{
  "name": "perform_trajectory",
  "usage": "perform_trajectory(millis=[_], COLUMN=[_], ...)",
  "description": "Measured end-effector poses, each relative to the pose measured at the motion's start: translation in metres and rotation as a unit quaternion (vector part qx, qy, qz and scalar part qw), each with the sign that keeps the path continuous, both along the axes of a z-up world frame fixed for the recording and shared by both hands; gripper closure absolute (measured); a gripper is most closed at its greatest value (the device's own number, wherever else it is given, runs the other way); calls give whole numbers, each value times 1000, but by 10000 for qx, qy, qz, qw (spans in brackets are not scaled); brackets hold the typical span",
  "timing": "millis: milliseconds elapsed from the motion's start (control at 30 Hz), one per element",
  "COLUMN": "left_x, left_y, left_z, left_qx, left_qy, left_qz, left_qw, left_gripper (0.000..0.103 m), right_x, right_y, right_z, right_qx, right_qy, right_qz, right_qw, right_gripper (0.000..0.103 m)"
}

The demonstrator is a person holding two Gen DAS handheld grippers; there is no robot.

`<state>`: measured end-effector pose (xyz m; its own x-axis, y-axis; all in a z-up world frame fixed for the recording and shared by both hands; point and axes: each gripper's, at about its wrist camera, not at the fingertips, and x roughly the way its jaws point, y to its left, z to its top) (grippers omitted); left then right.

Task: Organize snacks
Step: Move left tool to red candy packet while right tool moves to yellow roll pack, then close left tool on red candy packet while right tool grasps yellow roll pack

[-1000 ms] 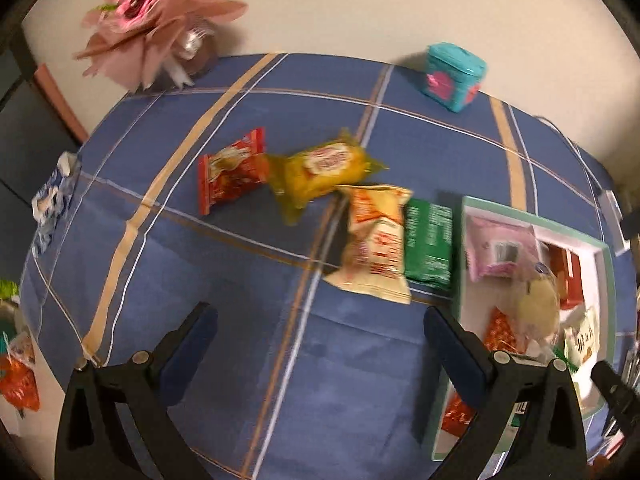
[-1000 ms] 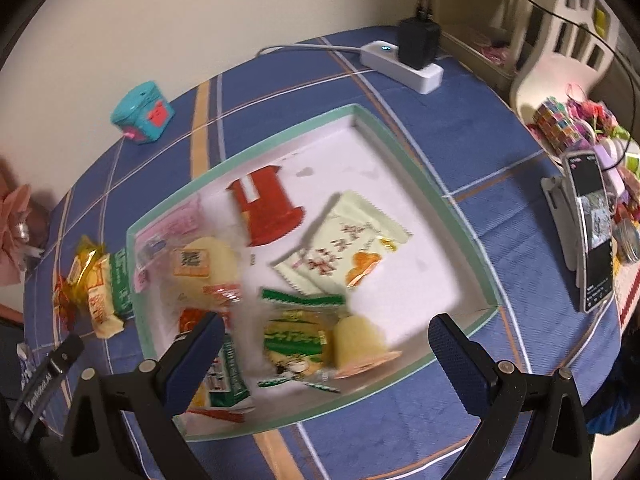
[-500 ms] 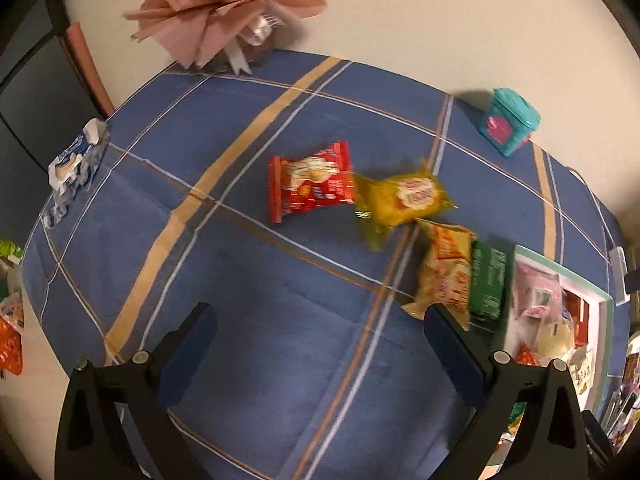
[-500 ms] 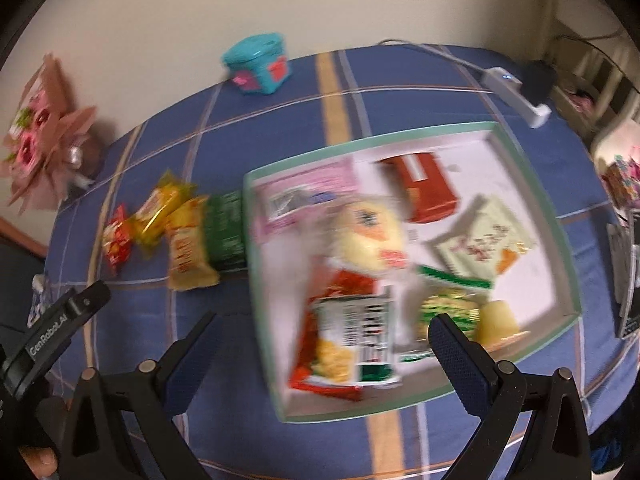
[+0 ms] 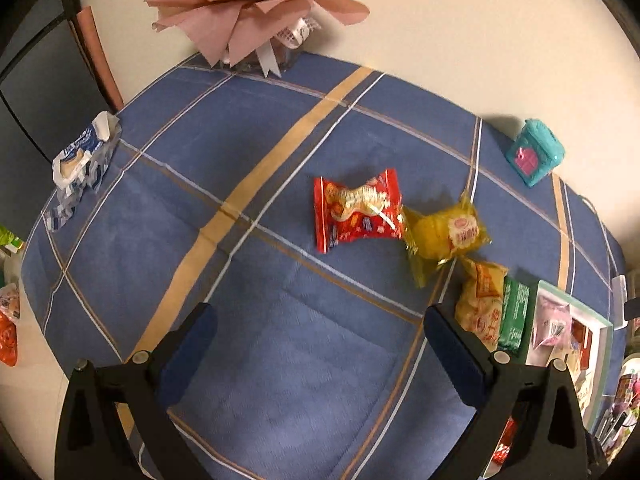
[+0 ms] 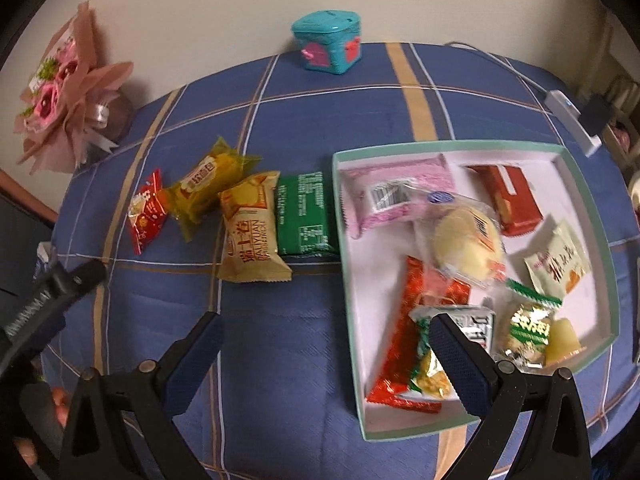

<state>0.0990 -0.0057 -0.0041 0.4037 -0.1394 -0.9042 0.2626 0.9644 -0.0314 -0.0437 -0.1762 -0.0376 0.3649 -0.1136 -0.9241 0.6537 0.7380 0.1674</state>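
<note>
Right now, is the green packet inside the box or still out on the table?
Out. The green packet lies flat on the blue cloth, right against the outside of the box's left wall, next to the tan packet.

Blue checked woven tablecloth point(image 5: 304, 360) – matt, creased. Red snack wrapper point(image 5: 357, 209) and yellow translucent film pack point(image 5: 444, 236) – glossy, crinkled plastic. Green-rimmed white box tray point(image 6: 592, 216) – smooth matt card. Pink bouquet wrap point(image 5: 256, 4) – matt paper.

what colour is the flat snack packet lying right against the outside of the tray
Dark green with white print: the flat green snack packet beside the mint-rimmed tray; clearest in the right wrist view.
</note>
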Motion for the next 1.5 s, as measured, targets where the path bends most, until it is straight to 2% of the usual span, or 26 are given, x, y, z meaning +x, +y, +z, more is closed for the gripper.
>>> perform_trajectory(millis=[133,300,400,533,667,767,933,1067,1167,1233,1400,1500], left_x=[9,23,30,39,51,57,63,69,76,80,89,93], left_y=[-1,0,-4,-8,-7,-9,-12,-13,-15,-19,-28,-31], left_z=[2,8,7,3,-5,-9,-12,-16,-20,-23,-42,-53], left_qx=[-58,-155,-130,-164,-347,-360,-397,-570,-588,-603,-578,-543], left_qy=[-32,-315,-391,-258,27,113,128,224,217,222,346,401], left_qz=[-47,-55,-203,-346,-326,-367,-442,-441,-376,-396,-360,-337], left_qw=[10000,9994,9989,9989,9989,9986,9982,9971,9973,9971,9971,9971], left_gripper=[0,0,0,0,0,0,0,0,0,0,1,1], right_x=[9,21,25,34,40,50,62,68,74,79,90,93], right_y=[1,5,5,6,9,11,9,12,15,16,16,11], right_z=[0,6,7,13,27,28,15,10,9,6,-6,-18], right_qx=[30,-399,-485,-378,-619,-696,-502,-475,-515,-519,-460,-407], right_qy=[-117,-98,-106,-417,-784,-809,-733,-752,-782,-766,-656,-544], right_qz=[38,119,136,265,212,272,268,320,444,499,608,553], right_qw=[9999,9991,9987,9981,9948,9939,9957,9955,9946,9945,9949,9962], right_gripper=[0,0,0,0,0,0,0,0,4,12,21,21])
